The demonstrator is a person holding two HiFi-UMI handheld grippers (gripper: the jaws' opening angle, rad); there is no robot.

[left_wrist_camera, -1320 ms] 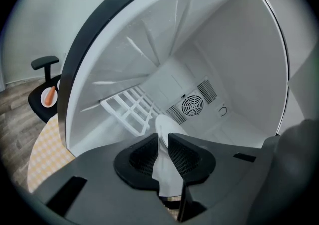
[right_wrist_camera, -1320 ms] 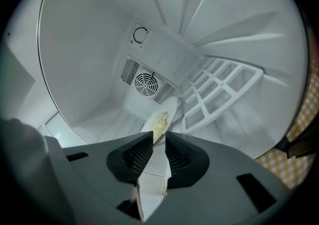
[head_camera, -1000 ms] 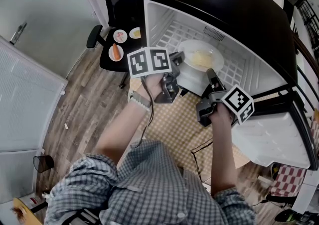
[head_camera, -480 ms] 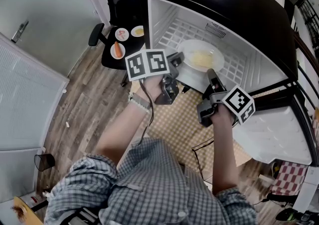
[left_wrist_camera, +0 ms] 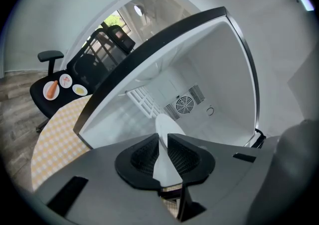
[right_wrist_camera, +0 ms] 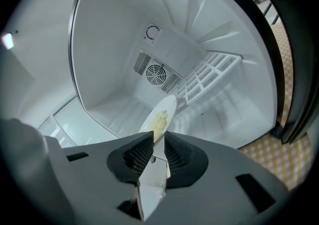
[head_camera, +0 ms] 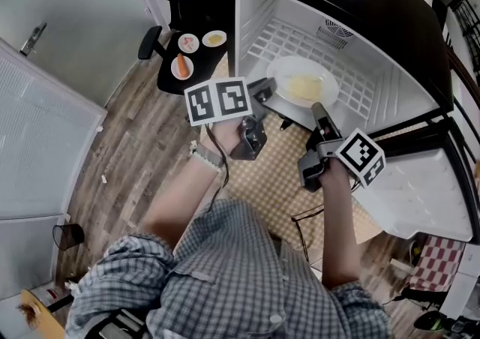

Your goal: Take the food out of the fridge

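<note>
While the white plate (head_camera: 323, 75) of yellowish food (head_camera: 303, 88) is held at the mouth of the open fridge (head_camera: 255, 26), its rim is clamped from both sides. The left gripper's (head_camera: 268, 93) jaws have just been closing narrowly on the near-left edge, and the right gripper (head_camera: 318, 112) is pinched on the opposite edge.

plate (head_camera: 324, 75) rim hidden under left gripper (head_camera: 268, 91); yellow food (head_camera: 304, 88) unidentifiable
</note>
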